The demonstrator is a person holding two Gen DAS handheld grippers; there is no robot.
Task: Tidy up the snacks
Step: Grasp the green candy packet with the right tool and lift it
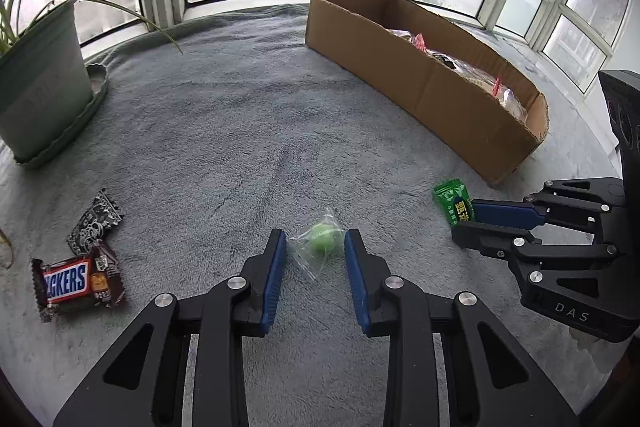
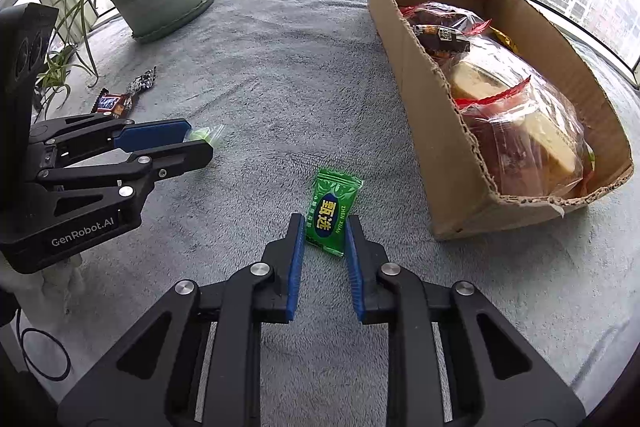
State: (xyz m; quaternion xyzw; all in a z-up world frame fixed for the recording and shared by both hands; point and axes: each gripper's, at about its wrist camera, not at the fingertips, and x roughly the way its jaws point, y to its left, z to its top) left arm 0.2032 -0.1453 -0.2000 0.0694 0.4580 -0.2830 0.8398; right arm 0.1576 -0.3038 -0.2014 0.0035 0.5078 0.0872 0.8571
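At the far left, a potted plant (image 1: 38, 79) is set on the grey blanket (image 1: 240, 115). Nearer, at the left, a Snickers bar (image 1: 78, 283) is seen lying beside a black patterned wrapper (image 1: 94, 221), the two touching or nearly so.

In the near middle, the left gripper (image 1: 315, 255) is held with its fingers apart, set on either side of a green candy in a clear wrapper (image 1: 322, 239); no contact with the pads can be made out. A pick-up is judged to be in hand here: closing on the small, crinkly wrapper is called for.

To the right, a green sachet (image 2: 332, 215) is framed by the right gripper (image 2: 323, 227), the fingers narrowly parted about its near end; whether the pads are touching it cannot be told. The sachet is flat and glossy, printed with Chinese characters.

At the far right, a cardboard box (image 2: 436, 147) is placed, already holding bagged snacks (image 2: 520, 123). Both pieces are judged to belong there next, which calls for a lift over the torn near wall.
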